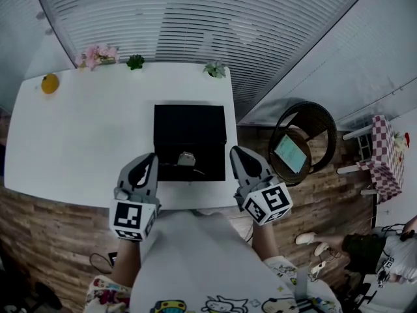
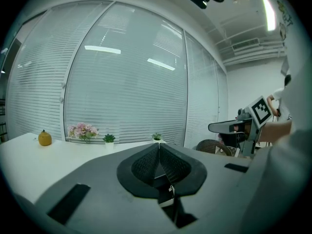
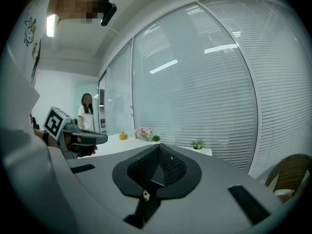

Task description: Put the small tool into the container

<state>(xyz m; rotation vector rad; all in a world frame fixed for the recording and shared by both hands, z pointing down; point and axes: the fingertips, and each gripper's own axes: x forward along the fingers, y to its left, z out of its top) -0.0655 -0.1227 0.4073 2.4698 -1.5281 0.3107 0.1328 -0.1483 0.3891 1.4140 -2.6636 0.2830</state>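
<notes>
- close in, the person's pale shirt (image 1: 195,253) fills the bottom of the head view, forearms reaching out on either side.
- left gripper (image 1: 151,158) hangs at the front edge of the bench, its marker cube (image 1: 133,219) facing up; in the left gripper view (image 2: 158,147) the two mesh pads are pressed tip to tip, nothing between them.
- right gripper (image 1: 236,151) is level with it on the other side, its marker cube (image 1: 268,203) tilted outward; the right gripper view (image 3: 158,147) shows the same, jaws fully together and empty.
- between the two grippers, the black container (image 1: 189,126) sits open-topped on the white bench (image 1: 78,142), close to the near edge.
- and there's the small tool (image 1: 186,158), a pale grey piece lying inside the container, up against its front wall, between the two gripper tips and touched by neither.
- off to the right of the bench, on the wooden floor (image 1: 39,233), a round wicker chair (image 1: 311,113) has a lit tablet-like screen (image 1: 290,153) on its seat; a checkered table (image 1: 388,155) stands beyond that.
- far left corner of the bench: an orange (image 1: 50,83).
- along the far edge, pink flowers (image 1: 98,55), then a small green plant (image 1: 135,61), then a second potted plant (image 1: 215,68) at the far right corner.
- behind it all, window blinds (image 1: 195,25) run the whole width.
- deep in the room, the right gripper view catches another person (image 3: 87,112) standing.
</notes>
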